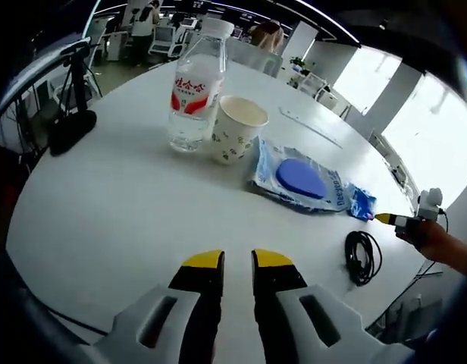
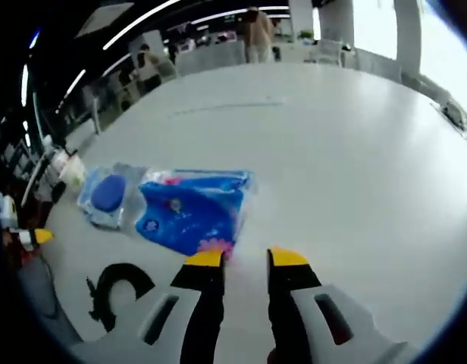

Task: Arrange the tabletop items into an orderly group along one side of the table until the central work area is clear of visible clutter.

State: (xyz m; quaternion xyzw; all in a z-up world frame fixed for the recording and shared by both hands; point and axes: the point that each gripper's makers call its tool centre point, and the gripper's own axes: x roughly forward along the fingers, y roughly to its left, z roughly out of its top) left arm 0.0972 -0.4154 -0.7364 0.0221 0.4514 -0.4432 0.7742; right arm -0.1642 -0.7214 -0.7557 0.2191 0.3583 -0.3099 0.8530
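Upper left of the left gripper view: a clear bottle (image 1: 195, 87) with a red-and-white label, a white cup (image 1: 237, 129) with green specks. White tabletop (image 1: 112, 205); blue packet (image 2: 192, 208); black cable (image 1: 362, 256); yellow-tipped claws.

You face a round white table (image 1: 127, 212) with a smooth, pale top. In the left gripper view, a clear water bottle (image 1: 195, 91) with a red label stands upright on it, and a patterned paper cup (image 1: 237, 129) stands just beside it, possibly touching. Near the cup lies a flat clear pouch (image 1: 302, 180) holding a blue disc. A coiled black cable (image 1: 362, 256) lies close to the table's edge. In the right gripper view, a blue printed packet (image 2: 192, 208) lies flat on the table, touching the pouch.
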